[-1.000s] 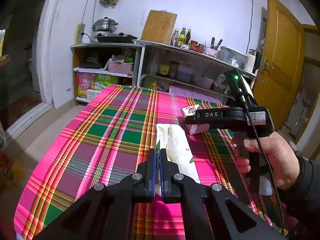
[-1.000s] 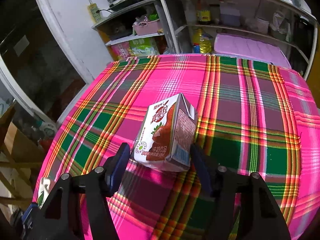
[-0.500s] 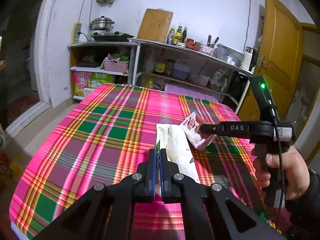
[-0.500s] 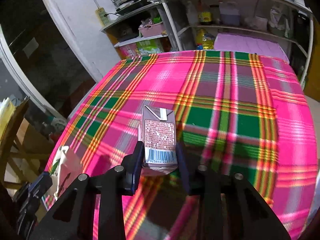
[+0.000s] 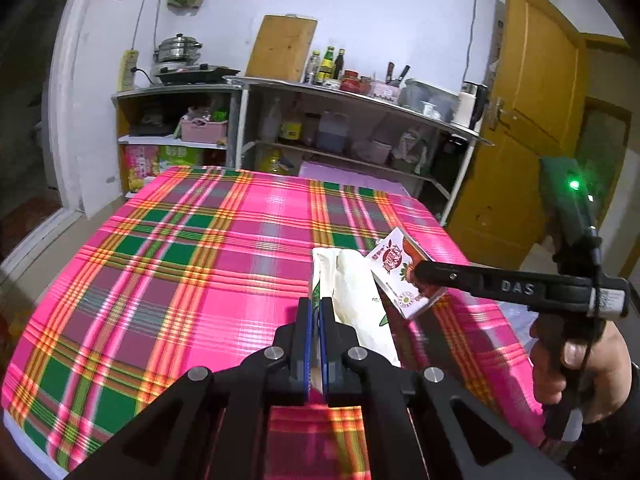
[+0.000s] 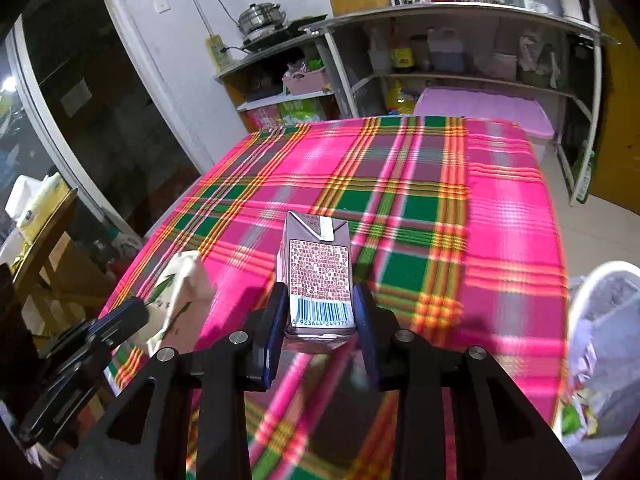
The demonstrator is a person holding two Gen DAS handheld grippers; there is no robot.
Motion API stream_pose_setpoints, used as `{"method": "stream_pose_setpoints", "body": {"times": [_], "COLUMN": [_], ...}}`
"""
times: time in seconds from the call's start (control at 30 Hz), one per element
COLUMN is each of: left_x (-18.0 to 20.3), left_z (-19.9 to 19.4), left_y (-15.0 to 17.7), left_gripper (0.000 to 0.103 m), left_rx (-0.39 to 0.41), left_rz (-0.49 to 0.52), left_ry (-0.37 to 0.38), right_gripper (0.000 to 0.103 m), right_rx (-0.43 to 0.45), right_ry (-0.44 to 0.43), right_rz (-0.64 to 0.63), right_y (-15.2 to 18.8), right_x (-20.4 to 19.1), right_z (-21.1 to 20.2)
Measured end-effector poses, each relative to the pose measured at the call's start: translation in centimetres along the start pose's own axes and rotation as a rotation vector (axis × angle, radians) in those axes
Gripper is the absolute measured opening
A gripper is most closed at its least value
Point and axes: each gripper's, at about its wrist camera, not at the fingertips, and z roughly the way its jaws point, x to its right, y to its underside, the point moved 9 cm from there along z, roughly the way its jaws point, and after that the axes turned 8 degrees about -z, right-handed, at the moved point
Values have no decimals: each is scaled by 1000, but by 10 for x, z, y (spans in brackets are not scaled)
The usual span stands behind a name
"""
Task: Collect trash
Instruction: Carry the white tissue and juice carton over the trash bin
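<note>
Lifted clear of the plaid cloth since a second earlier, the small maroon-and-white cardboard drink carton (image 6: 319, 276) no longer stood on the counter (image 5: 192, 264); it hung above the right side of it, barcode face toward the right wrist camera. The right gripper (image 6: 320, 326) had its fingers (image 6: 273, 332) clamped on the carton's two narrow sides, where before they stood wide on either side of it. In the left wrist view the carton (image 5: 400, 276) showed tilted, its printed strawberry face up, just beside the crumpled white plastic bag with green print (image 5: 352, 300). That bag was pinched between the left gripper (image 5: 316, 334) fingers, which were pressed together on its thin edge, and it too hung near the counter's right edge rather than lying flat.

Both pieces of trash were gathered, so the step in hand looked like the carry to a bin. A white basket lined with a pale bag (image 6: 604, 320) sat just beyond the counter's right edge in the right wrist view, with some coloured scraps inside. Judging by that, the next move probably called for swinging the carton over the basket's rim, keeping the grip firm, and parting the fingers only once it was above the opening.
</note>
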Motion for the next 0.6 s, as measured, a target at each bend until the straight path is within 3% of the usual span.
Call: {"method": "stream_pose_setpoints", "body": {"times": [0.6], "left_x": [127], "left_z": [-2], "left_y": [38], "left_gripper": [3], "left_rx": [-68], "left_rz": [99], "left_ry": [141], "right_gripper": [34], "right_rx": [91], "right_ry": [84], "right_rz": [77], "right_y": [56], "right_x": [64], "right_z": [-105]}}
